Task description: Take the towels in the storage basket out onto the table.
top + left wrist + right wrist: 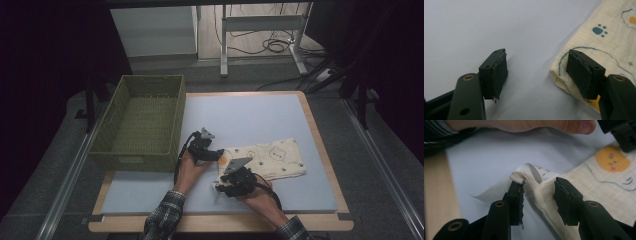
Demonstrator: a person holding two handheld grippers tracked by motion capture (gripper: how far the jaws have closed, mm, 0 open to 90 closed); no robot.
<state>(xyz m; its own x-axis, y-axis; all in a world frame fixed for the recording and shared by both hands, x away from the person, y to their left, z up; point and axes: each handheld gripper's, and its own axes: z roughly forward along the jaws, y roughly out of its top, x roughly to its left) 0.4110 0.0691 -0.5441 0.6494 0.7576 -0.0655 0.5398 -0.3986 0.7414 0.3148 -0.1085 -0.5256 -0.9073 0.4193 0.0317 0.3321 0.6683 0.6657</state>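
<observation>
Hands, two of them, come in from the near edge of the table point(320, 150), each in a plaid sleeve and each holding one black two-jaw claw. Nearest is the right claw point(226, 186), lying low over the pale blue mat with its grey three-cornered plate on top, at the near left corner of the one cream muslin cloth printed with small animals and paw marks point(270, 157). In the right gripper view its jaws stand partly apart around that raised corner: the left jaw is up against the rolled hem and white care label, the right jaw is clear of the fabric, and the pads do not press on the cloth. Just beyond, the left hand point(189, 167) rests on the mat with its wrist angled toward the cloth, and the left claw point(207, 151) points at the cloth's left end. In the left gripper view its jaws are well apart with bare mat between them; the right jaw sits over the folded edge of the cloth, the left jaw on the mat, and nothing is gripped. The cloth lies flat and crosswise on the right half of the mat, stretching away from both claws. Farther back at the left stands one olive-green woven rectangular basket point(120, 147), overhanging the table's left edge, well apart from the cloth.
</observation>
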